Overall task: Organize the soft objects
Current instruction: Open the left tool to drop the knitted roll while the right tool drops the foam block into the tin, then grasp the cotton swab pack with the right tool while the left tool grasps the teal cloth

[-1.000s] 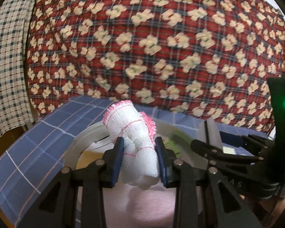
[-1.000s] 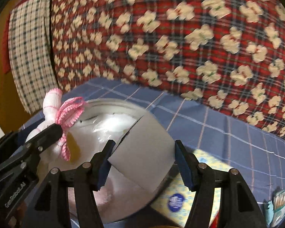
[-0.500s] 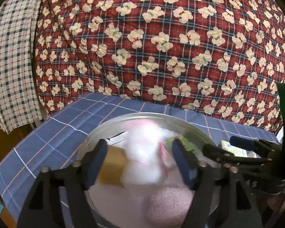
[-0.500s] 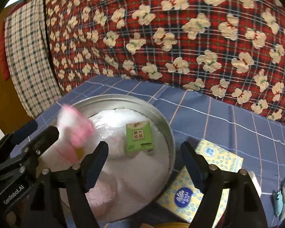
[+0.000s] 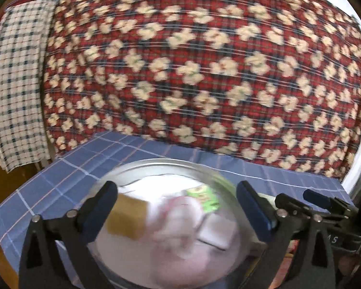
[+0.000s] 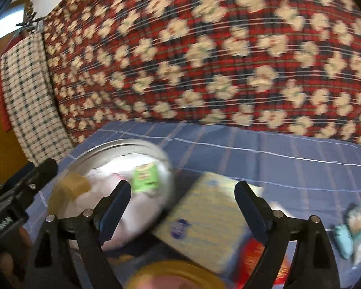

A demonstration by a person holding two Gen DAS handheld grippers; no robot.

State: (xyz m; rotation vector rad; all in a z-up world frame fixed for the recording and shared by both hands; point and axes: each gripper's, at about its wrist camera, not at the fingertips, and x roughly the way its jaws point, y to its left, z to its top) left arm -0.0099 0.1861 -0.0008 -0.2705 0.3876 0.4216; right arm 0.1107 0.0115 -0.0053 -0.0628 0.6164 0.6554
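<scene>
Backdrop: red plaid fabric with cream flower shapes (image 5: 192, 72) hangs behind a blue checked tablecloth (image 6: 264, 154); both views are motion-blurred.
Landmark: round silver metal basin (image 5: 156, 162) sits on the tablecloth.
Soft objects: a white and pink cloth bundle (image 5: 178, 219), blurred, lies inside the basin, beside a small green packet (image 5: 203, 196) and a tan block (image 5: 127, 216).
Left claw: left gripper (image 5: 178, 207) hovers above the basin, jaws spread wide, nothing between them.
Right claw: right gripper (image 6: 183, 207) is at the basin's right edge, jaws spread wide and empty.
Beside the basin: a yellow patterned tissue pack with a blue logo (image 6: 204, 219) lies just right of the basin.
</scene>
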